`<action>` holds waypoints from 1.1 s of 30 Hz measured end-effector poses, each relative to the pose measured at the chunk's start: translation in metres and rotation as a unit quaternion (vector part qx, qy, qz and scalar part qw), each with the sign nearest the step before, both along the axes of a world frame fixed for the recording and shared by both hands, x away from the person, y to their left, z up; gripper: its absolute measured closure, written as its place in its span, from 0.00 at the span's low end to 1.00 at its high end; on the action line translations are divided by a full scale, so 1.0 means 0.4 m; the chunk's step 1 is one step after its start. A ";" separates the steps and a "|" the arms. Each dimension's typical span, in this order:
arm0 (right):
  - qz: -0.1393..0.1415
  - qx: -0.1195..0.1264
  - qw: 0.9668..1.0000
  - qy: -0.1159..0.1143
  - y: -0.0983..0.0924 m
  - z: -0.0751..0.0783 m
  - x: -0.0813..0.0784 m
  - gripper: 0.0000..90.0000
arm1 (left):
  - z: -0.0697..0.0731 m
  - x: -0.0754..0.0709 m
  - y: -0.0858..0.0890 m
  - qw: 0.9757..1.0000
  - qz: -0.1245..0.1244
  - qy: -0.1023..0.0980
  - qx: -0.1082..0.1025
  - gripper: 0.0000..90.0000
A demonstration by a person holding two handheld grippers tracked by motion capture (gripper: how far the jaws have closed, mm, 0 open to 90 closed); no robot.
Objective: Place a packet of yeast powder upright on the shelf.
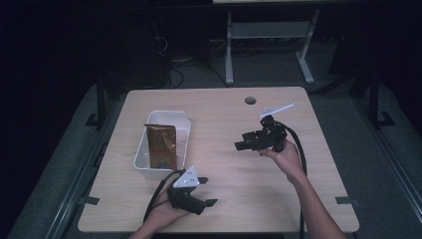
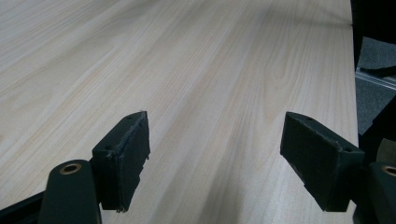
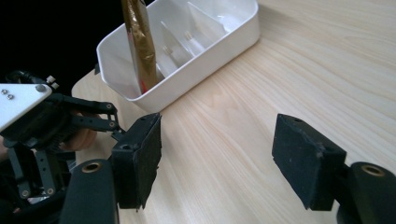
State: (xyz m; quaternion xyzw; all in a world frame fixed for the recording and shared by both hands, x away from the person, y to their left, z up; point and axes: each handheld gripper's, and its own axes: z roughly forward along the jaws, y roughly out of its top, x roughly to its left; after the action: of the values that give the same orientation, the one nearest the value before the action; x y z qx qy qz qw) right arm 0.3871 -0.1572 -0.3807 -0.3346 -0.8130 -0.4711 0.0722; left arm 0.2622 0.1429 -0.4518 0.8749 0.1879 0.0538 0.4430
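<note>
A white plastic bin point(image 1: 182, 130) sits left of the table's middle, with a gold-brown packet point(image 1: 161, 146) standing tilted inside it. The right gripper view shows the bin point(image 3: 187, 88), its clear dividers and the packet point(image 3: 140, 42) edge-on. My left gripper point(image 1: 208, 191) rests near the front edge, just in front of the bin, pointing right. Its jaws are open over bare wood point(image 2: 215, 119). My right gripper point(image 1: 242, 141) hovers right of centre and points left toward the bin. It is open and holds nothing point(image 3: 217, 121). The left gripper point(image 3: 46, 126) appears at the left of that view.
The light wooden table point(image 1: 219, 199) has a round cable hole point(image 1: 250, 100) near its far edge. A white desk frame point(image 1: 268, 35) stands on the grey floor beyond. Black cables trail from both grippers toward the person.
</note>
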 end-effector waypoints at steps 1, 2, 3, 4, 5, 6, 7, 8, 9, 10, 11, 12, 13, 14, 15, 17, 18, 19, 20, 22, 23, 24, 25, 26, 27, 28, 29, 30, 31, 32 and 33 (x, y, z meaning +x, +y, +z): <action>-0.003 0.000 1.000 -0.001 -0.006 -0.001 -0.003 0.36 | 0.000 0.000 0.000 1.000 0.000 0.000 0.000 0.26; -0.004 0.000 1.000 0.000 -0.011 -0.003 -0.006 0.36 | 0.000 0.000 0.000 1.000 0.000 0.000 0.000 0.26; -0.005 -0.001 1.000 0.000 -0.017 -0.005 -0.008 0.36 | 0.000 0.000 0.000 1.000 0.000 -0.001 0.000 0.26; -0.008 -0.002 1.000 0.000 -0.023 -0.007 -0.011 0.36 | 0.000 0.000 0.000 1.000 0.000 -0.001 0.000 0.26; -0.009 -0.001 1.000 0.001 -0.030 -0.010 -0.013 0.36 | 0.000 0.000 0.000 1.000 0.001 -0.001 0.000 0.26; -0.012 -0.001 1.000 0.002 -0.037 -0.012 -0.016 0.36 | 0.000 0.001 0.000 1.000 0.001 -0.001 0.001 0.26; -0.014 -0.001 1.000 0.002 -0.044 -0.015 -0.018 0.36 | 0.000 0.001 0.000 1.000 0.001 -0.001 0.001 0.26; -0.016 -0.001 1.000 0.007 -0.050 -0.018 -0.019 0.35 | 0.000 0.001 -0.001 1.000 0.002 -0.001 0.000 0.26; -0.017 0.000 1.000 0.008 -0.056 -0.019 -0.020 0.36 | 0.000 0.001 -0.001 1.000 0.002 0.000 0.000 0.26; -0.021 -0.001 1.000 0.006 -0.062 -0.021 -0.023 0.36 | 0.000 0.001 -0.001 1.000 0.001 -0.001 0.001 0.26; -0.023 -0.002 1.000 0.007 -0.068 -0.022 -0.025 0.36 | 0.000 0.001 -0.001 1.000 0.001 -0.001 0.001 0.26; -0.024 -0.001 1.000 0.008 -0.074 -0.025 -0.027 0.36 | 0.000 0.001 -0.001 1.000 0.002 -0.001 0.001 0.26; -0.027 -0.001 1.000 0.008 -0.080 -0.027 -0.029 0.36 | -0.001 0.002 -0.001 1.000 0.002 -0.001 0.001 0.26; -0.030 -0.001 1.000 0.010 -0.086 -0.030 -0.032 0.36 | -0.001 0.002 -0.001 1.000 0.002 -0.001 0.002 0.26; -0.031 0.001 0.999 0.010 -0.091 -0.032 -0.033 0.36 | -0.001 0.002 -0.001 1.000 0.002 0.000 0.002 0.26; -0.035 0.002 0.999 0.009 -0.102 -0.035 -0.037 0.36 | -0.001 0.002 -0.001 1.000 0.001 -0.001 0.001 0.26; -0.036 0.002 0.999 0.011 -0.106 -0.036 -0.039 0.35 | -0.001 0.002 -0.002 1.000 0.001 -0.001 0.001 0.26; -0.036 0.001 0.999 0.014 -0.111 -0.037 -0.040 0.35 | -0.001 0.002 -0.001 1.000 0.001 -0.001 0.001 0.26; -0.038 0.001 0.999 0.013 -0.116 -0.039 -0.043 0.36 | -0.001 0.003 -0.001 1.000 0.002 -0.001 0.002 0.26; -0.041 0.003 0.999 0.013 -0.126 -0.042 -0.048 0.36 | -0.001 0.004 -0.002 1.000 0.002 0.000 0.003 0.26; -0.043 0.002 0.999 0.014 -0.130 -0.046 -0.051 0.36 | -0.001 0.004 -0.002 1.000 0.002 -0.001 0.002 0.26; -0.044 0.002 0.999 0.013 -0.135 -0.050 -0.053 0.36 | -0.001 0.003 -0.003 1.000 0.002 -0.001 0.002 0.26; -0.047 0.004 0.999 0.015 -0.141 -0.054 -0.056 0.36 | -0.001 0.003 -0.004 1.000 0.002 -0.001 0.002 0.26; -0.049 0.006 0.999 0.018 -0.146 -0.058 -0.059 0.35 | -0.001 0.003 -0.004 1.000 0.002 -0.001 0.002 0.26; -0.049 0.004 0.999 0.022 -0.151 -0.061 -0.061 0.35 | -0.002 0.003 -0.005 1.000 0.003 -0.001 0.002 0.26; -0.051 0.004 0.999 0.020 -0.156 -0.065 -0.064 0.35 | -0.002 0.003 -0.005 1.000 0.003 -0.001 0.002 0.26; -0.052 0.004 0.998 0.020 -0.160 -0.068 -0.067 0.35 | -0.002 0.003 -0.005 1.000 0.003 -0.001 0.002 0.26; -0.053 0.005 0.998 0.022 -0.164 -0.071 -0.071 0.35 | -0.002 0.003 -0.004 1.000 0.003 -0.001 0.002 0.26; -0.053 0.005 0.998 0.022 -0.164 -0.071 -0.071 0.35 | -0.002 0.003 -0.004 1.000 0.003 -0.001 0.002 0.26; -0.056 0.004 0.998 0.023 -0.176 -0.079 -0.079 0.36 | -0.002 0.004 -0.004 1.000 0.003 -0.001 0.002 0.26; -0.057 0.005 0.998 0.024 -0.180 -0.082 -0.081 0.35 | -0.002 0.005 -0.004 1.000 0.004 -0.001 0.002 0.26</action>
State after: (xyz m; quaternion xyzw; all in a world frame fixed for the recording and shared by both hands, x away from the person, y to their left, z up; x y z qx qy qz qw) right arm 0.3546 -0.2292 -0.4133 -0.3915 -0.7881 -0.4702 0.0666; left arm 0.2640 0.1413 -0.4528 0.8751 0.1909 0.0566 0.4411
